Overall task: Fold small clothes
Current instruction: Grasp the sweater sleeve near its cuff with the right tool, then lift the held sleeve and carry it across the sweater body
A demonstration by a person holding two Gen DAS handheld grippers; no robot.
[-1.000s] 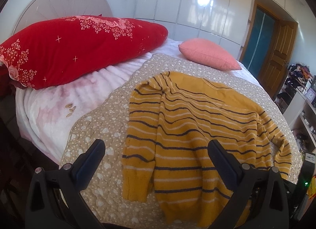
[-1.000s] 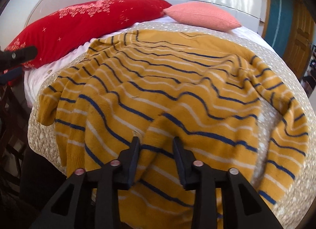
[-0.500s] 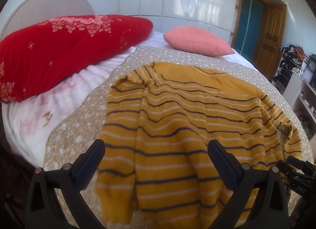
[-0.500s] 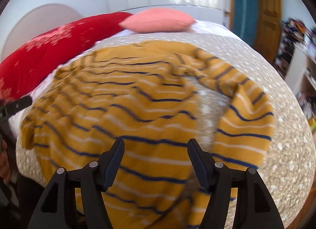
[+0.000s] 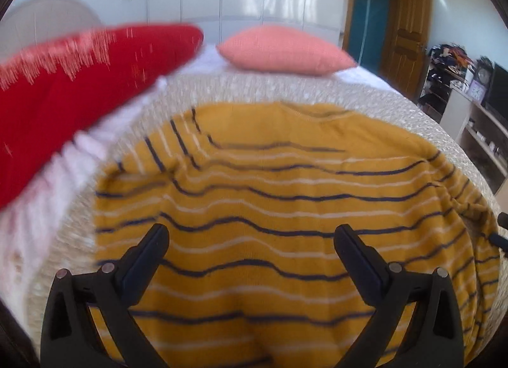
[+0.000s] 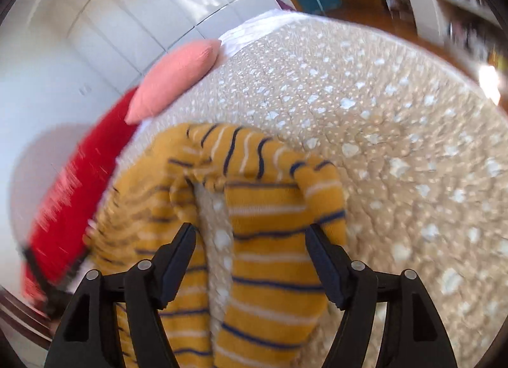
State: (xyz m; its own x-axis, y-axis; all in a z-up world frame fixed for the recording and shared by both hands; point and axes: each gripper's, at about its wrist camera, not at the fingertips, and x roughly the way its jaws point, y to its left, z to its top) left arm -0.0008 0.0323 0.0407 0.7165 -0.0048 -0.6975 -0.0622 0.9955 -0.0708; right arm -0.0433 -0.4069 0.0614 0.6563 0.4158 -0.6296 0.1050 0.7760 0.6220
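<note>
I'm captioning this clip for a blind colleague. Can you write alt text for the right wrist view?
The open right gripper hovers over a sleeve of a mustard striped sweater lying on a beige spotted bedspread. A pink pillow and a blurred red pillow lie beyond.

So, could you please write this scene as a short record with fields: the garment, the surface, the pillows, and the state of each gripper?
garment: yellow striped sweater, lying spread out, not yet folded
sleeve: one sleeve bent over near the right gripper, lying between its fingers
surface: beige dotted bedspread on a bed
pillows: red pillow and pink pillow at the far end
left gripper: open, above the sweater body, holding nothing
right gripper: open, around the sleeve, not closed on it
</note>
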